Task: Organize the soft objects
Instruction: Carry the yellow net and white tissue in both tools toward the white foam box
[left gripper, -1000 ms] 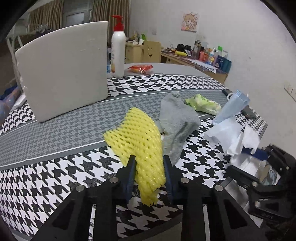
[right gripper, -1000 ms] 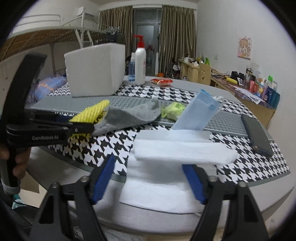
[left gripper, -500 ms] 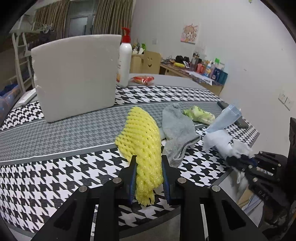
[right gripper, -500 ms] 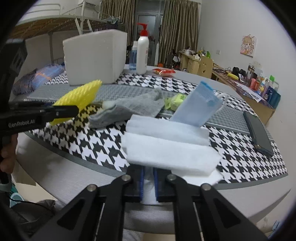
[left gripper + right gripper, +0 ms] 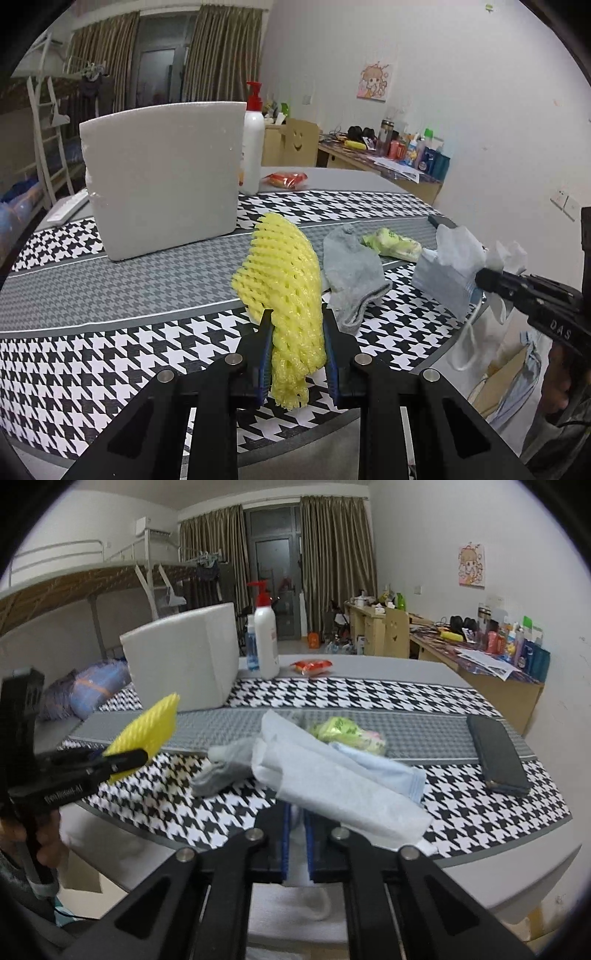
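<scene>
the yellow foam net (image 5: 284, 280) is clamped between the pads of the left gripper (image 5: 295, 332) and held above the near edge of the table (image 5: 110, 295). the white tissue (image 5: 332, 786) is pinched in the right gripper (image 5: 295, 812), whose jaws are closed on it, at the same edge. a grey sock (image 5: 351, 273) and a green packet (image 5: 391, 243) are laid on the cloth, a white foam box (image 5: 162, 184) further back.

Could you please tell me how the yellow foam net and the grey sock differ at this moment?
The yellow foam net is an open mesh, while the grey sock is knitted cloth. The net is lifted, clamped in the left gripper; the sock lies flat on the table, in no gripper. Both are soft, limp things.
</scene>
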`<state>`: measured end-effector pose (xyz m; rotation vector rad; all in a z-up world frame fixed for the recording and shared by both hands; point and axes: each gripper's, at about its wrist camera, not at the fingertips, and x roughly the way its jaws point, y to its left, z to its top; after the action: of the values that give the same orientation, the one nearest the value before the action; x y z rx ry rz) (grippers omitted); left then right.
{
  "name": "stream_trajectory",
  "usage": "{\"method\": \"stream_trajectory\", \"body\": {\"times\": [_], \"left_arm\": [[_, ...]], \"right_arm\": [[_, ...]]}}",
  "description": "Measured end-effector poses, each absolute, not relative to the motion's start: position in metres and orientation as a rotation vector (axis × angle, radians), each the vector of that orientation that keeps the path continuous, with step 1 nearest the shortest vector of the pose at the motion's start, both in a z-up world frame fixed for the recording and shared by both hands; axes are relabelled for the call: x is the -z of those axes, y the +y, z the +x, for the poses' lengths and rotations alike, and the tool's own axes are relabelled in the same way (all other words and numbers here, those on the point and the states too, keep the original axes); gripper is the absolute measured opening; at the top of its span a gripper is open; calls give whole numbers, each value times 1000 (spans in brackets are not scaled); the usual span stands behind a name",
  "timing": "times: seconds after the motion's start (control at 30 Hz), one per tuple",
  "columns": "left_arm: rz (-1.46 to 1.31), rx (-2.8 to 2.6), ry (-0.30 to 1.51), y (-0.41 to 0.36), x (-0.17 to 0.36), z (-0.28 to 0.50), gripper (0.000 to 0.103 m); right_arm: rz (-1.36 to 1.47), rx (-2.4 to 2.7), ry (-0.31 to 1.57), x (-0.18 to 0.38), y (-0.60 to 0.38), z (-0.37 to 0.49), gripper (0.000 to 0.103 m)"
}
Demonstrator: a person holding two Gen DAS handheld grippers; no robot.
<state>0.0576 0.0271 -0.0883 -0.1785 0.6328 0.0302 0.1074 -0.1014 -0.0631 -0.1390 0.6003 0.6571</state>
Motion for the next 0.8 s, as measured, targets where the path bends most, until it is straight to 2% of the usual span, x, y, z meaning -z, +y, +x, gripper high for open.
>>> {"method": "stream_trajectory", "body": {"times": [0.3, 0.37, 0.4, 0.43, 0.5, 0.57, 0.6, 0.63, 0.67, 0.73, 0.8], "left_arm": [[-164, -36, 623, 24, 87, 49, 25], [-162, -32, 620, 22, 87, 50, 25], [-162, -30, 621, 21, 87, 50, 25], [-161, -29, 623, 19, 87, 50, 25], [-158, -28, 626, 18, 88, 51, 25], [-159, -27, 629, 18, 89, 53, 25], [-159, -27, 630, 18, 90, 54, 25], [-161, -27, 631, 18, 90, 54, 25], [-159, -25, 630, 18, 90, 54, 25], [-156, -25, 631, 18, 91, 55, 25], [-157, -24, 629, 19, 91, 55, 25]], "right_arm": [[-79, -686, 639, 71, -103, 115, 10], [-103, -676, 620, 69, -101, 110, 18], [-107, -669, 611, 68, -102, 109, 31], [-105, -670, 603, 67, -102, 107, 37], [-94, -674, 603, 67, -104, 108, 41], [-84, -679, 612, 69, -104, 110, 41], [-82, -677, 616, 70, -104, 112, 29], [-86, -671, 627, 72, -103, 114, 25], [-89, -654, 638, 74, -103, 116, 24], [-92, -635, 646, 78, -102, 119, 13], [-82, -628, 656, 80, -104, 121, 11]]}}
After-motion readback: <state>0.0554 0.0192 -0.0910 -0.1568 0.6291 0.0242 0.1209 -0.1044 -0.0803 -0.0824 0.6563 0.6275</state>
